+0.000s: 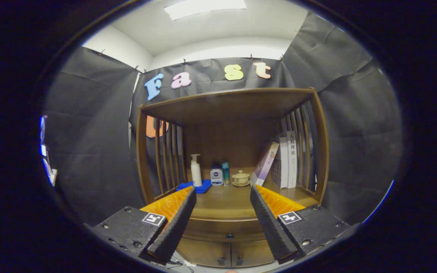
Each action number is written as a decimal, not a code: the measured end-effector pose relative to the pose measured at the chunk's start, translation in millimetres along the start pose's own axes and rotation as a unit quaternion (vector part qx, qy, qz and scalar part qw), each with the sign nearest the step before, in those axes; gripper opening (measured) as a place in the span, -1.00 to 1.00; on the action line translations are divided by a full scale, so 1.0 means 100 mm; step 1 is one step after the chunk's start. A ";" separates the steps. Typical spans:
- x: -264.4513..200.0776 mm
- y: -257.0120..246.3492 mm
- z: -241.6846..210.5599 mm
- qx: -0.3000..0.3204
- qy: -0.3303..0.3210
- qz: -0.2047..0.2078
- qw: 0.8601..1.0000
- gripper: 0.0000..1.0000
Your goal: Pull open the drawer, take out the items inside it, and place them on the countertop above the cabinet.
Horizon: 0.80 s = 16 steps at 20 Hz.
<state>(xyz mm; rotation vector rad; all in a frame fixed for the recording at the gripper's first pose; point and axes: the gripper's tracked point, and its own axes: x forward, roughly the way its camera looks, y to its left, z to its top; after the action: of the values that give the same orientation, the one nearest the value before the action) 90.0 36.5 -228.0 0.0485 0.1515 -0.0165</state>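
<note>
A brown wooden cabinet (226,113) stands ahead against the booth's wall. Its drawer (224,229) sits shut under the countertop (222,203), with a small dark knob (230,236) at its middle. My gripper (222,191) is open, with nothing between its fingers. It hovers some way in front of the cabinet, and the drawer front and knob show in the gap between the fingers. What the drawer holds is hidden.
On the countertop's back stand a white pump bottle (195,170), a small white jar (216,177), a teal bottle (225,173), a lidded tea cup (240,178), a blue cloth (195,186) and several books (283,161). Two lower doors (226,256) sit below the drawer.
</note>
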 end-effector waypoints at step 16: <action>0.93 -0.25 -1.93 0.006 0.114 -0.021 0.993 0.45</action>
<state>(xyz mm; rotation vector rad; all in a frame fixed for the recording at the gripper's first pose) 152.6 19.7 -434.1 0.0586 0.3806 -0.0531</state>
